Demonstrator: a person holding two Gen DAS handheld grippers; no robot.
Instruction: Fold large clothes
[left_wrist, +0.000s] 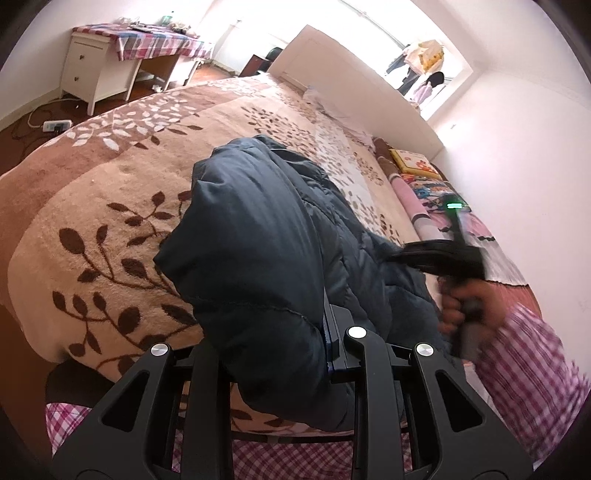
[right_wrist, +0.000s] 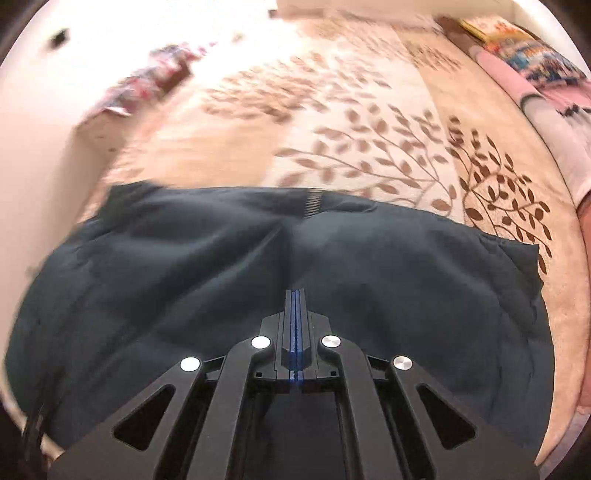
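Observation:
A dark navy padded jacket (left_wrist: 258, 236) lies bunched on a tan blanket with brown leaf prints (left_wrist: 92, 221). My left gripper (left_wrist: 328, 332) is shut on a fold of the jacket; the cloth drapes over its left finger and hides it. In the right wrist view the jacket (right_wrist: 184, 288) spreads wide under my right gripper (right_wrist: 295, 299), whose blue pads are pressed together above the cloth with nothing seen between them. The right gripper also shows in the left wrist view (left_wrist: 402, 254), blurred, at the jacket's right side, with a hand (left_wrist: 465, 306) on it.
A white headboard (left_wrist: 354, 74) runs along the bed's far side. Pillows and a pink sheet (left_wrist: 417, 184) lie by the right wall. A white drawer unit (left_wrist: 92, 66) and a desk with a checked cloth (left_wrist: 159, 40) stand on the far left. A power strip (left_wrist: 55, 126) lies on the floor.

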